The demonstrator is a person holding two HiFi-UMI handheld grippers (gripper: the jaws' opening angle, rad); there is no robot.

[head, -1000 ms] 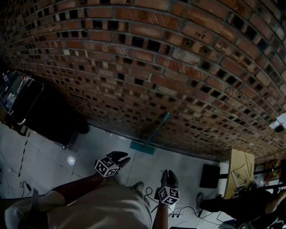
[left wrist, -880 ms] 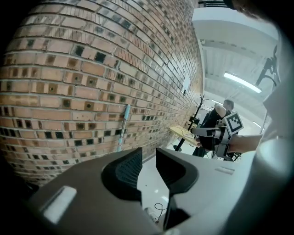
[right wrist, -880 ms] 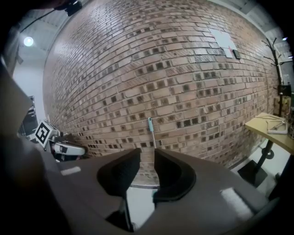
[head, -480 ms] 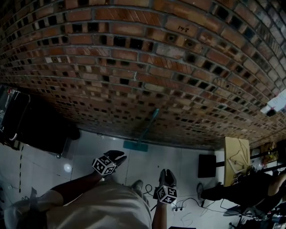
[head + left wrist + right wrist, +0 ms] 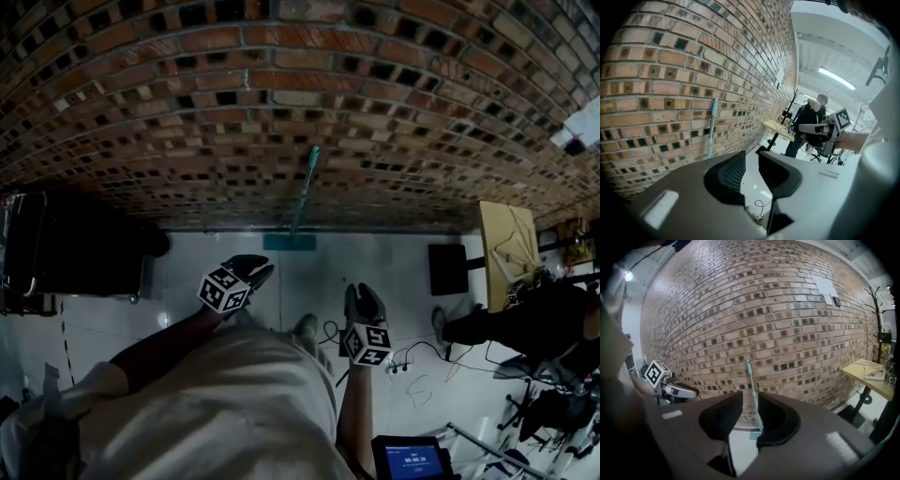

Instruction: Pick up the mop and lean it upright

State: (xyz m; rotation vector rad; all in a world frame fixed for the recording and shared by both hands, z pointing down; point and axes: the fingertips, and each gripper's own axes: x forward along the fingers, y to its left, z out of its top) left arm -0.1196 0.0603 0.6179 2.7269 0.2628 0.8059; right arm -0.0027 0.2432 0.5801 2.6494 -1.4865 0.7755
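mop: upright, handle leaning on brick wall, head on floor | left claw: narrow gap, empty, nearer | right claw: narrow gap, empty | mop ahead, well apart from both

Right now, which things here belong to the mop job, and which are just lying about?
Job: mop, leaning upright on the brick wall; left gripper and right gripper, both empty.
Just about: black cart, wooden table, black box, floor cables, another person.
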